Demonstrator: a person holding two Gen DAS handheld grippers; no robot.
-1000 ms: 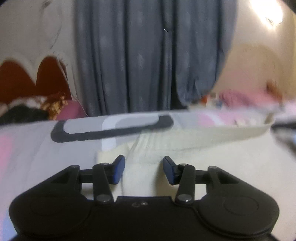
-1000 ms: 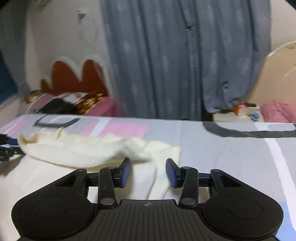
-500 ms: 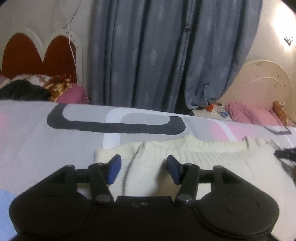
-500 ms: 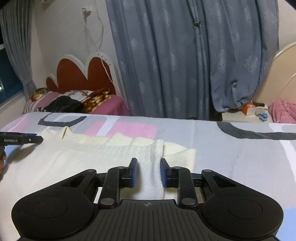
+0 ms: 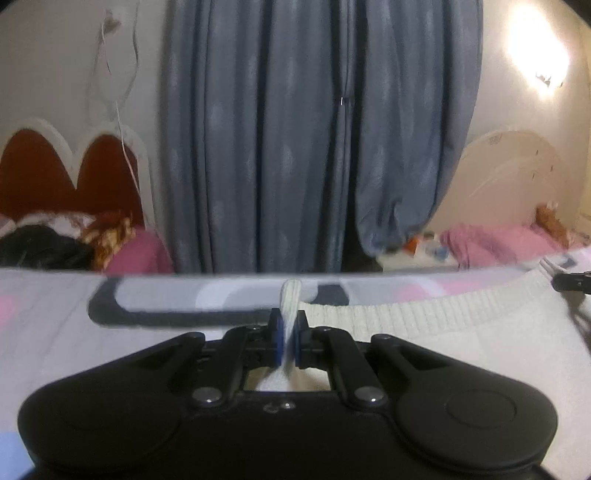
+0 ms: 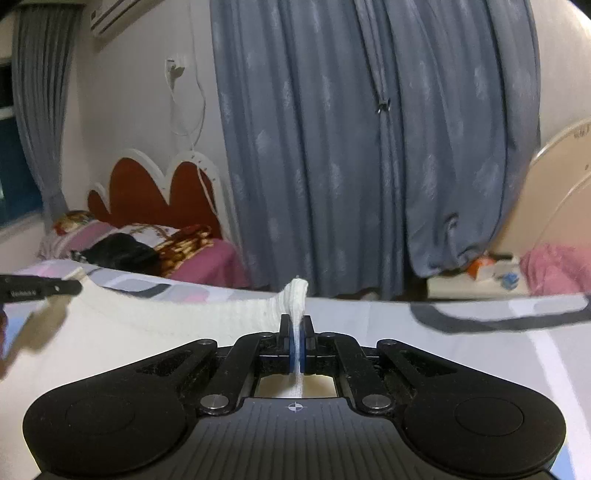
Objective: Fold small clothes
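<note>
Newly pinched sweater (image 5: 406, 321) between both grippers

Grey-blue curtains (image 6: 369, 147) hanging full height, pale wall, red scalloped headboard (image 6: 155, 195) at left, cream headboard (image 5: 506, 173) at right, glowing wall lamp (image 5: 535, 55), air conditioner (image 6: 118, 14) high up

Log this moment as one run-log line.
left gripper: shut on cream sweater | right gripper: shut on cream sweater | sweater: lying across patterned bedspread | fold: not yet made
</note>
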